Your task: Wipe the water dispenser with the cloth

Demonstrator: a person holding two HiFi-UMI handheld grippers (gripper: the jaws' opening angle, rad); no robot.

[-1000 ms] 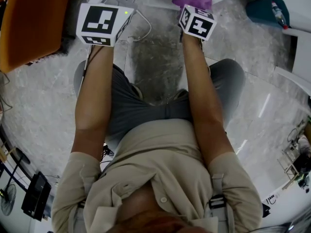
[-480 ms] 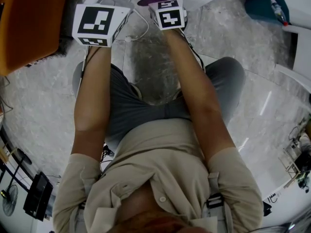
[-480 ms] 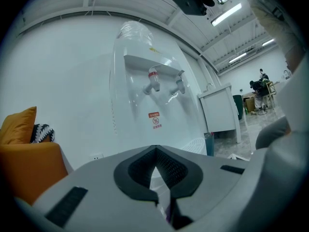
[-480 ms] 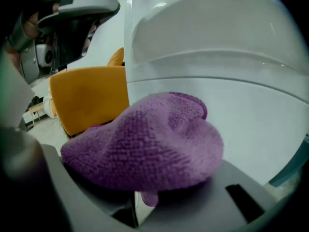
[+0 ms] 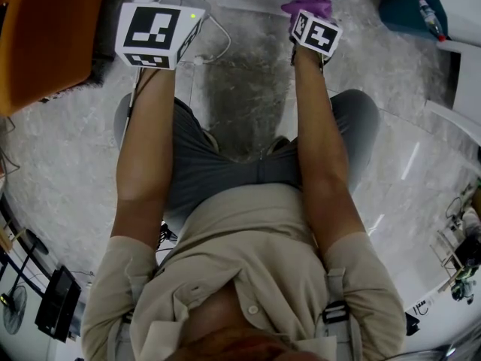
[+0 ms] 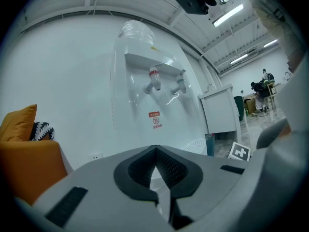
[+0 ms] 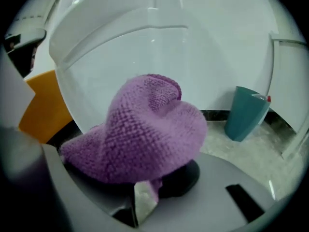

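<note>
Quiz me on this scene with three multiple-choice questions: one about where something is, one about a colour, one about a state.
1. Relative to the water dispenser, the teal container stands:
A) on top of it
B) on the floor to its right
C) inside it

2. The cloth is:
A) yellow
B) white
C) purple

3. The left gripper is:
A) empty
B) holding the cloth
C) holding a cup

Answers:
1. B, the right gripper view shows it on the floor, right of the dispenser.
2. C, its knit is purple.
3. A, nothing sits between its fingers; the right gripper clamps the cloth.
</note>
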